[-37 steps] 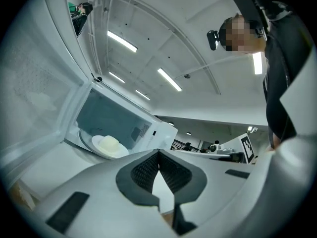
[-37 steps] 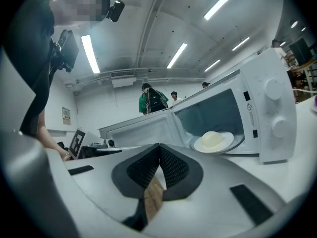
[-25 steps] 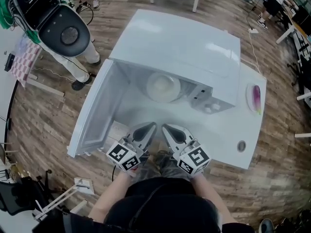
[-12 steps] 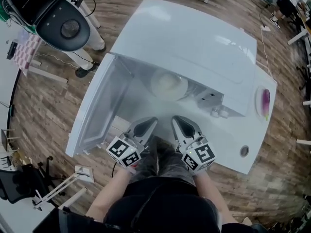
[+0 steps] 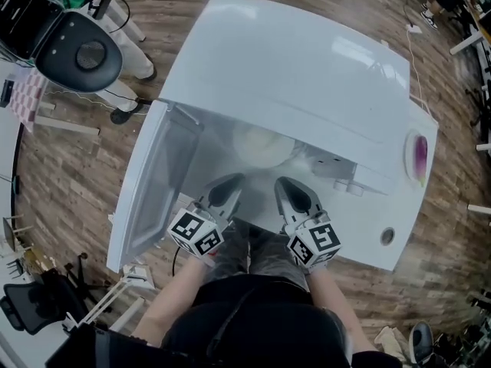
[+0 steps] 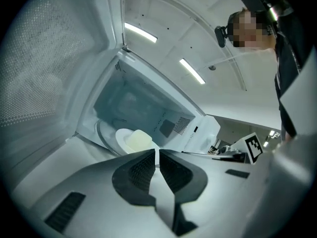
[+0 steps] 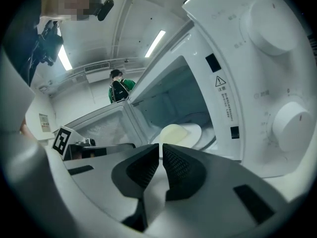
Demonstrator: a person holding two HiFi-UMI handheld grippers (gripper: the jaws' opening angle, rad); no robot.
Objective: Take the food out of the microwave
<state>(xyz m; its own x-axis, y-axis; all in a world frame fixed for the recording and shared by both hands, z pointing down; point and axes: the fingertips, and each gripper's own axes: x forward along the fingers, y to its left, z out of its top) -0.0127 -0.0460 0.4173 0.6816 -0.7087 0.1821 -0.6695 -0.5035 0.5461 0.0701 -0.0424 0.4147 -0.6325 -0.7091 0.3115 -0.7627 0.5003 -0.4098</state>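
Microwave (image 5: 307, 67) door open; pale food (image 6: 138, 140) on plate (image 6: 119, 137) inside, just ahead of tongs. Left tongs (image 6: 157, 152), right tongs (image 7: 161, 148) closed, empty.

The white table (image 5: 360, 228) carries an open microwave (image 5: 291, 60) and, beside it, a purple item (image 5: 420, 156).

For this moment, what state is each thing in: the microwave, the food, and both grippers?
White microwave: its door is swung wide open to the left.
Pale yellow lump of food: inside the microwave on a white plate, untouched.
Left gripper: shut, empty, in front of the opening.
Right gripper: shut, empty, in front of the opening.
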